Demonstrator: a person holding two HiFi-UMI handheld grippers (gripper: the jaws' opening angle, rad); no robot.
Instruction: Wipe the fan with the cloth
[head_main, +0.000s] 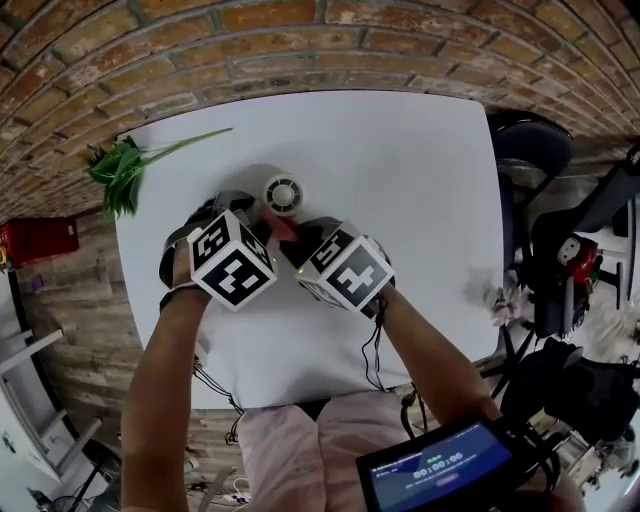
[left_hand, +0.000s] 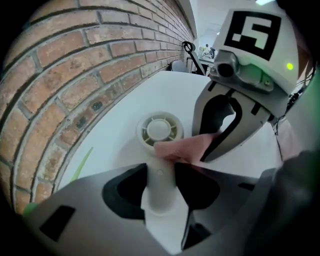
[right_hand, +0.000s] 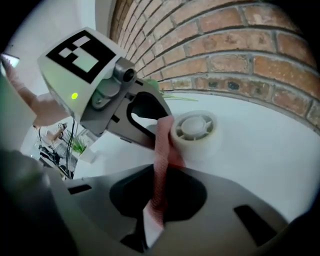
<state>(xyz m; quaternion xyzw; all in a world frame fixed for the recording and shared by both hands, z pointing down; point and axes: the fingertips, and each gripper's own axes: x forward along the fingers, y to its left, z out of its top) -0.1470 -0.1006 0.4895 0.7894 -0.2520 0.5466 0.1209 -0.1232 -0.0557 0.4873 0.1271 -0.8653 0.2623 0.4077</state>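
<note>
Fan (left_hand: 159, 130) sat toward the far edge of the desk (head_main: 420, 200), left of centre, round grille facing up. Couldn't tell whether its head rested on the desktop or hung just above it.

Left gripper (left_hand: 160, 182) was clamped on the fan's white stem, both jaws pressed against it from either side. My read: that's the fixture, keeping the head from skating away under wiping pressure.

Right gripper (right_hand: 157, 197) had its jaws pinched on the pink cloth (right_hand: 162, 150), which stood out ahead of them as a narrow strip. The free end lay against the near side of the fan's head, just at the rim (contact looked real in both gripper views, not just overlap). Holding it by one end leaves loose fabric to drag over the grille.

The two grippers were tight together, nearly nose to nose, so clearance is the risk on the stroke.

Green sprig (head_main: 125, 170) lay at the desk's far left corner, well apart and not in play.

Wipe looked barely started.
</note>
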